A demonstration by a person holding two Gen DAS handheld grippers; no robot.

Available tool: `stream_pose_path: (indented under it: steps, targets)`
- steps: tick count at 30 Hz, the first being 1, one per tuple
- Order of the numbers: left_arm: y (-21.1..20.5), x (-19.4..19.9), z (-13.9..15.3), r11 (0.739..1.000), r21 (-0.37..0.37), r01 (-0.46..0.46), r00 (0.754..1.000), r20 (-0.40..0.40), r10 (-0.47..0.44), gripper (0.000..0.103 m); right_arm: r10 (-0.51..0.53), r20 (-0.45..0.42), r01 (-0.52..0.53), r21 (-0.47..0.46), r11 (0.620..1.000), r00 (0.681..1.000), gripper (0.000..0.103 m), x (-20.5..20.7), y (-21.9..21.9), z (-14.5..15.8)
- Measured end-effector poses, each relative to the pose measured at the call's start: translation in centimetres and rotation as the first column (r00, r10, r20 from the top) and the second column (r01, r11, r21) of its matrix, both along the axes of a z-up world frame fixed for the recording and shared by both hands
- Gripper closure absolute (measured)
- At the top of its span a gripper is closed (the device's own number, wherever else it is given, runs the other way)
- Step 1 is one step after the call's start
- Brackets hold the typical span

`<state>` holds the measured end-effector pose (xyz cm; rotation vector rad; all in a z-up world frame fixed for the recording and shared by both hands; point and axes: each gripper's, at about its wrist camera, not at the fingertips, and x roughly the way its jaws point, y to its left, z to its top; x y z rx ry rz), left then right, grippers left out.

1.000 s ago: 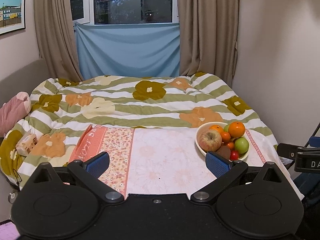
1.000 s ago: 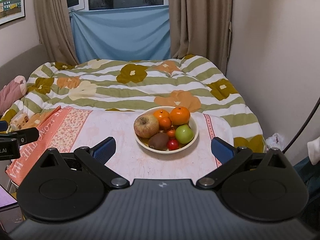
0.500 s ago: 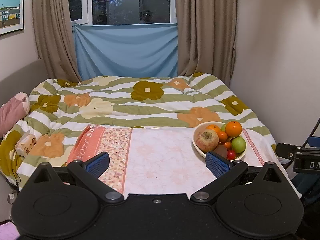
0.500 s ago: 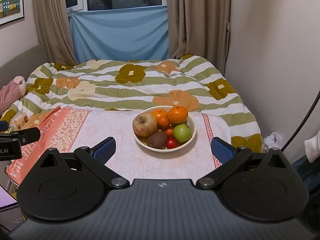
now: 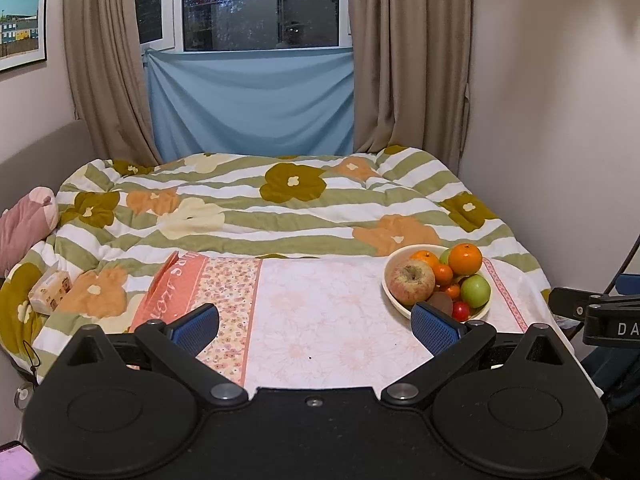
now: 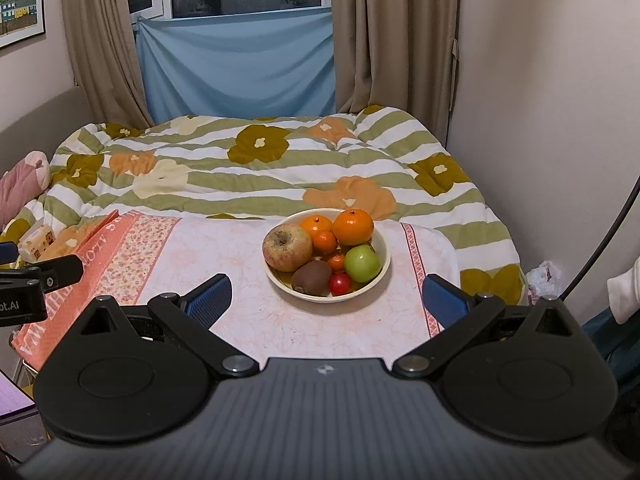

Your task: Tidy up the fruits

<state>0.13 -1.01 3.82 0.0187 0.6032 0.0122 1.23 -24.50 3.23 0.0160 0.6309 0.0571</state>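
Observation:
A cream bowl (image 6: 380, 272) of fruit stands on a table with a floral cloth (image 6: 248, 316). It holds a red-yellow apple (image 6: 286, 247), a large orange (image 6: 353, 226), smaller oranges (image 6: 316, 225), a green apple (image 6: 362, 263), a kiwi (image 6: 311, 277) and a red tomato (image 6: 340, 283). My right gripper (image 6: 326, 298) is open and empty, just short of the bowl. My left gripper (image 5: 316, 326) is open and empty over the cloth (image 5: 320, 312), left of the bowl (image 5: 390, 280); its right fingertip (image 5: 434, 324) overlaps the bowl's near rim in view.
A bed with a green-striped floral duvet (image 5: 280, 208) lies right behind the table. A wall (image 6: 560, 120) is close on the right. A pink cushion (image 5: 24, 220) and a small packet (image 5: 50, 292) lie at the bed's left. A cable (image 6: 600, 240) hangs at the right.
Both grippers have shifted slightly; the bowl sits a bit further left and higher in both views. Jaws stay open.

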Motion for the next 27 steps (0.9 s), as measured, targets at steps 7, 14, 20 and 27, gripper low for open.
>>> stream_pose_path:
  steps: [7, 14, 20, 27]
  targets:
    - [0.0, 0.0, 0.0, 1.000, 0.000, -0.002, 1.000, 0.000, 0.002, 0.000, -0.006, 0.000, 0.006, 0.005, 1.000, 1.000, 0.000, 0.3, -0.1, 0.1]
    - [0.2, 0.3, 0.0, 1.000, 0.006, -0.004, 1.000, -0.002, 0.004, 0.000, -0.004, -0.007, 0.004, 0.009, 1.000, 1.000, 0.000, 0.6, 0.1, -0.1]
    - [0.3, 0.5, -0.1, 1.000, 0.011, -0.004, 1.000, -0.003, 0.004, 0.000, -0.005, -0.007, 0.006, 0.012, 1.000, 1.000, 0.000, 0.8, 0.3, -0.2]
    - [0.1, 0.7, -0.3, 0.997, 0.079, -0.016, 0.999, 0.032, 0.013, 0.000, -0.005, -0.004, 0.005, 0.017, 1.000, 1.000, 0.000, 1.1, 0.3, -0.2]
